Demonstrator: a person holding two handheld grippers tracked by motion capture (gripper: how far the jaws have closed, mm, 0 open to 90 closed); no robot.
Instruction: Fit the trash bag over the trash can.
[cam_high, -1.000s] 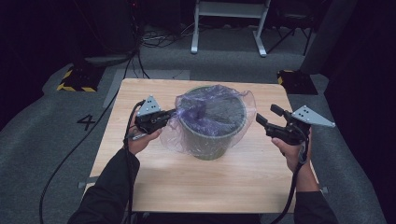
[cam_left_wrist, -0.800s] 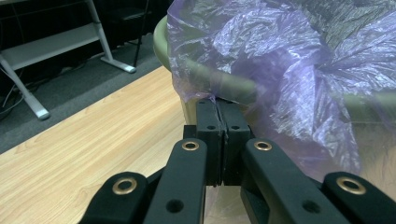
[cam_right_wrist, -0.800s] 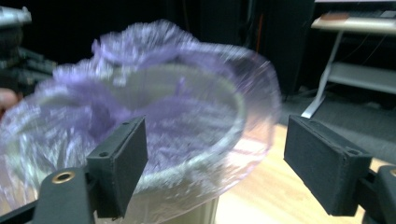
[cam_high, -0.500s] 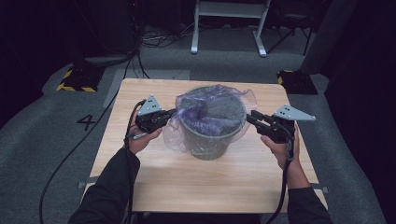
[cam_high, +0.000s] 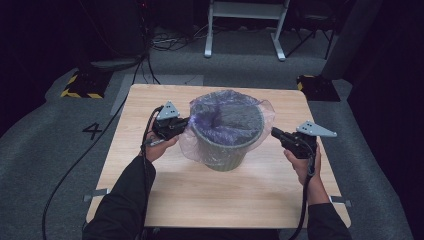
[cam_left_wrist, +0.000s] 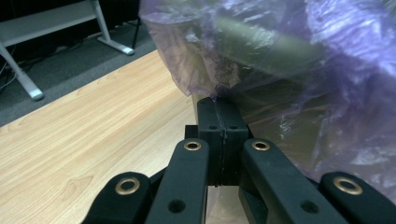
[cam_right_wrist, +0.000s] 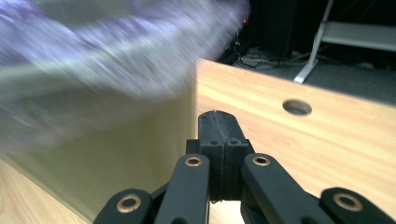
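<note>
A grey-green waste bin stands near the middle of the wooden tabletop, a little toward its far edge, with a thin purple plastic bag lining it and folded out over the rim. Bare wood lies all round the bin: a wide strip toward the person, narrower margins at the two sides, and a short strip behind it before the far edge drops to the grey carpet. The left hand-held gripper sits at the bin's left side, jaws pressed together and pinching a fold of the bag film where it hangs below the rim; in the left gripper view the film gathers right at the jaw tips. The right hand-held gripper is at the bin's right side, just beside the wall; its jaws have just been closing and now meet with nothing between them, the blurred bag edge lying above and to their left. A round hole in the tabletop shows beyond the right jaws. Behind the tabletop stand a white frame, loose cables and two yellow-and-black striped blocks, all well apart from the bin.
</note>
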